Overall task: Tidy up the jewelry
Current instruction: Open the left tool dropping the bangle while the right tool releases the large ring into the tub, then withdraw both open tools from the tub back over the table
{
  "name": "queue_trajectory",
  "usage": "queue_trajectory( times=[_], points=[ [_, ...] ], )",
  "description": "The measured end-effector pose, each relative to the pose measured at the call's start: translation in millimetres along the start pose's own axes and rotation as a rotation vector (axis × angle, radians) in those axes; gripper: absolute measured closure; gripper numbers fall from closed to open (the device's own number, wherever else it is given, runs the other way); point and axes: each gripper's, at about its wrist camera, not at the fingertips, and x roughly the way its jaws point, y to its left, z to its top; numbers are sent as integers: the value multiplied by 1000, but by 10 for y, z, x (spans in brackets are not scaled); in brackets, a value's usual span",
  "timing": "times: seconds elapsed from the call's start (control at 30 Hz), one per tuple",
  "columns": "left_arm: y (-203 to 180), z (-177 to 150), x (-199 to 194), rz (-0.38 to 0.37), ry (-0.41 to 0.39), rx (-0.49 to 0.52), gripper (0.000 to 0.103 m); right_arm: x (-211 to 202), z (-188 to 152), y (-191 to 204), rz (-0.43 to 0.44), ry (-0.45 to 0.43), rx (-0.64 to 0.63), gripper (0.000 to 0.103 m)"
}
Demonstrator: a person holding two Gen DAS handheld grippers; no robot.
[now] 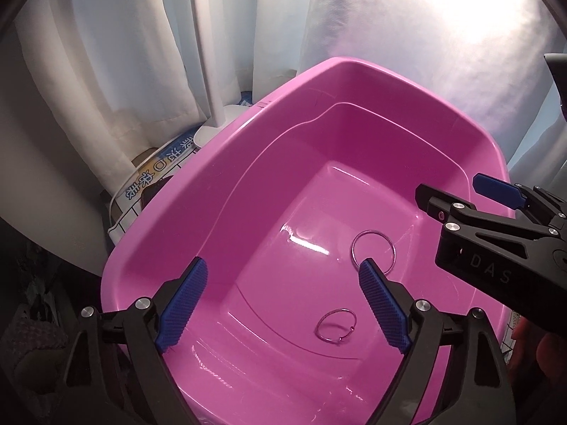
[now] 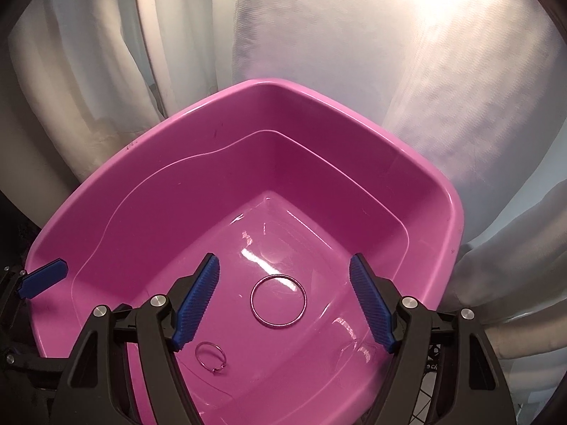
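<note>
A glossy pink plastic basin (image 2: pixel 149 191) with rounded corners is seen from above in both wrist views, serving as the collecting vessel; two pieces of jewelry lie loose on its floor, apart from one another. In the right wrist view the larger thin silver metal bangle (image 2: pixel 278 300) lies flat near the floor's centre, and the smaller thin silver wire hoop with a tiny bead clasp (image 2: pixel 211 356) lies at about 7 o'clock from it, close to the near wall. Both are judged to have been deposited there for sorting, the high walls keeping light rings from rolling away. The left gripper (image 1: pixel 283 304), a black tong with blue ribbed pads, is held over the basin, tilted steeply downward, its jaws spread wide; nothing is gripped, the small hoop (image 1: pixel 335 326) lying on the floor in the gap between the fingers, untouched, and the bangle (image 1: pixel 374 249) at 1 o'clock from it, partly hidden behind the right pad. The right gripper (image 2: pixel 285 304) is likewise released, jaws wide, framing the bangle without contact. White curtains (image 2: pixel 319 35) hang behind the basin. No further jewelry is visible in either view; whether more remains to be sorted cannot be told.
</note>
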Motion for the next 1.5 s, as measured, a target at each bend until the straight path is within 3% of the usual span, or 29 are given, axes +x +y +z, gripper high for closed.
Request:
queue_trajectory(
  times=[0.23,0.53,0.73,1.1,1.5],
  points=[
    [68,-22,-115,10,-22,-12,17,-233,-21,-1,18,-48,13,30],
    [-162,-73,-674,-28,-151,43,16,-990,-338,-420,37,-172,108,30],
    [-566,-190,-924,-124,-188,101,14,-1452,-905,-916,-19,-192,193,30],
    [-1362,-700,-1033,-300,-144,247,14,-1929,-2104,-1670,-157,-188,409,30],
    [-1971,-1284,-814,-345,-34,343,14,-2179,-3282,-2333,-293,-121,636,30]
  ],
)
